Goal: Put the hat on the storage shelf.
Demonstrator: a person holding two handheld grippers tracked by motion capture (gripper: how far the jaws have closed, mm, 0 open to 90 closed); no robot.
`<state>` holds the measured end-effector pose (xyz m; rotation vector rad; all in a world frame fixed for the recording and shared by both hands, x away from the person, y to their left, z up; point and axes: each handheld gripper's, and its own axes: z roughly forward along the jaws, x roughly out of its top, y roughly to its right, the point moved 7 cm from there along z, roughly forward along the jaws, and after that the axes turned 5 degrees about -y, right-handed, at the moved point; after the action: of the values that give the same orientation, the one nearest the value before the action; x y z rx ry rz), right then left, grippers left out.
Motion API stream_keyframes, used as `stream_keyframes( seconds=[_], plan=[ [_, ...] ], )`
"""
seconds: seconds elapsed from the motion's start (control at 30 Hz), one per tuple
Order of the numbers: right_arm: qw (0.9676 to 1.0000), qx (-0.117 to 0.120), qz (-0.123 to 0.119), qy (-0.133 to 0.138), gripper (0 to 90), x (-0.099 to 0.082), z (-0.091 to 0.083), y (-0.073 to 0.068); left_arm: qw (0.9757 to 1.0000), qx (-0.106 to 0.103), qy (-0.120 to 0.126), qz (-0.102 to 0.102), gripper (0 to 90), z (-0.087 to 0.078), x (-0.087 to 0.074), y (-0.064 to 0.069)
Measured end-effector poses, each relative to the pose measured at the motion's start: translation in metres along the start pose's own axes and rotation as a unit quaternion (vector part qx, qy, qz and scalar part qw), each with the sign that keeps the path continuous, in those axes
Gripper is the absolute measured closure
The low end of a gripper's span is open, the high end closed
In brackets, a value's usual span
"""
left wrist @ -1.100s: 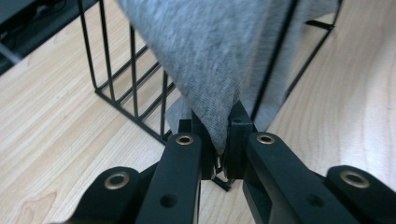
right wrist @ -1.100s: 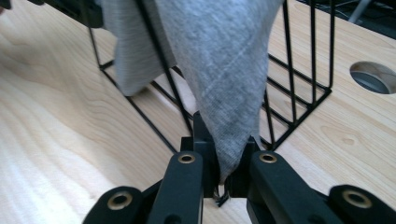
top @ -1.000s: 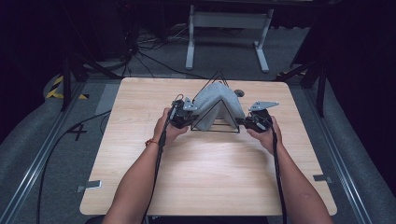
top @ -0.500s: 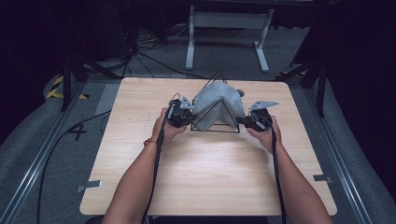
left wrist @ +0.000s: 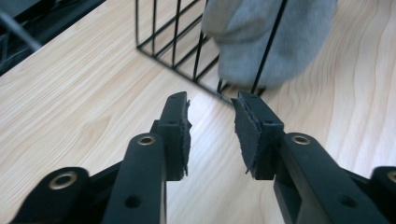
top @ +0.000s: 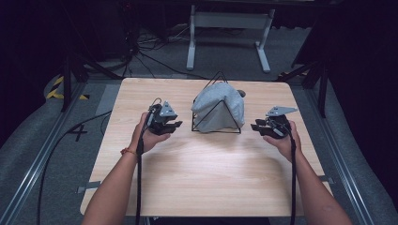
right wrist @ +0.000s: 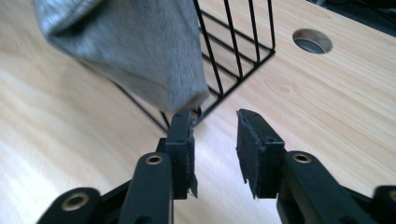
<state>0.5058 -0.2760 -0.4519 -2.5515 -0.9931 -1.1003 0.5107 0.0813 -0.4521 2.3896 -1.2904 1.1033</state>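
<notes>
Centre of the high view: grey cloth (top: 220, 108) draped over black wire rack (top: 217, 123) on table (top: 197, 183), hung to rest. Left gripper (top: 174, 125) and right gripper (top: 256, 127) flank it, jaws just opening, empty, released.

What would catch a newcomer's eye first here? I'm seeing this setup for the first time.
A soft grey cloth draped over a black triangular wire rack stands mid-table on the pale wooden table. The left tongs and right tongs flank it, jaws apart and empty, having just been opening.
</notes>
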Motion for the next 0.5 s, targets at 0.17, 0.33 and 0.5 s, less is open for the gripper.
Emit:
stream_keyframes(
  seconds=[0.17,0.33,0.5],
  plan=[
    [1.0,-0.009,-0.002,-0.001,62.8,-0.014,-0.022,-0.003,0.9997,0.004,-0.012,0.02,59.8,-0.022,-0.02,0.007],
    [0.9998,-0.019,0.0,-0.003,62.6,-0.029,-0.039,-0.001,0.9996,0.005,-0.02,0.019,57.6,-0.034,-0.037,0.01],
    [0.9998,-0.02,-0.001,-0.007,61.7,-0.039,-0.046,-0.003,0.999,0.016,-0.039,0.016,56.2,-0.04,-0.061,0.011]
  ],
)
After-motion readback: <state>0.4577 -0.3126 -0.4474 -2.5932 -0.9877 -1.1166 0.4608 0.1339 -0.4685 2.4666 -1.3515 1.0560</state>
